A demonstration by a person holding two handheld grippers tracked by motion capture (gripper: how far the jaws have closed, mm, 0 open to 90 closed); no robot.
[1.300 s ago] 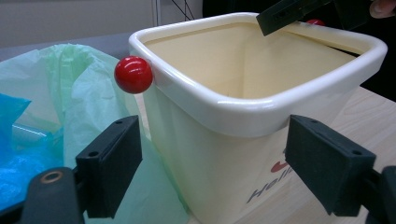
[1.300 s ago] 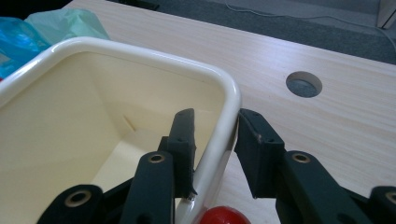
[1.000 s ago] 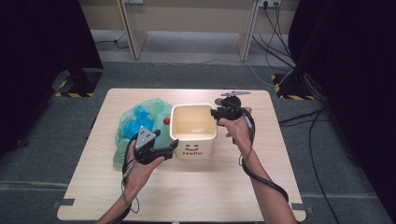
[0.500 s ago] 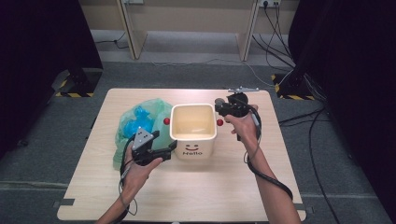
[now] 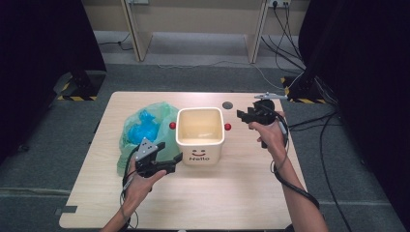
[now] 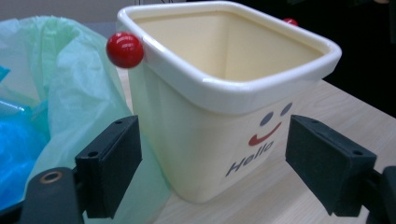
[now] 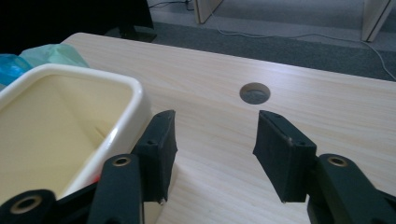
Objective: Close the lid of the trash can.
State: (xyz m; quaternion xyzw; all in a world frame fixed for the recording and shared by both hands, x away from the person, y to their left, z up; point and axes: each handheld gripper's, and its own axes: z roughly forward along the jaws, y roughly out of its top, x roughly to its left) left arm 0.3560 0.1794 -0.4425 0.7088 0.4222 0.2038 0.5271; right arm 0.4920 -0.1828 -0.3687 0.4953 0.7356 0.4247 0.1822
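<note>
step: right gripper (image 5: 244,116) jaws just opened, empty, beside bin (image 5: 199,135) at table (image 5: 251,188) centre | left gripper (image 5: 175,162) apart, astride bin's front corner, not pressing | next: likely fetch green bag (image 5: 140,126), needs firm pinch | count: 1 bin, 2 red knobs, 1 bag

A crumpled green plastic bag (image 5: 145,126) holding something blue (image 5: 144,124) is lying near the left edge of the pale wooden table (image 5: 232,193). A round cable hole (image 5: 227,105) is sitting near its far edge.
</note>
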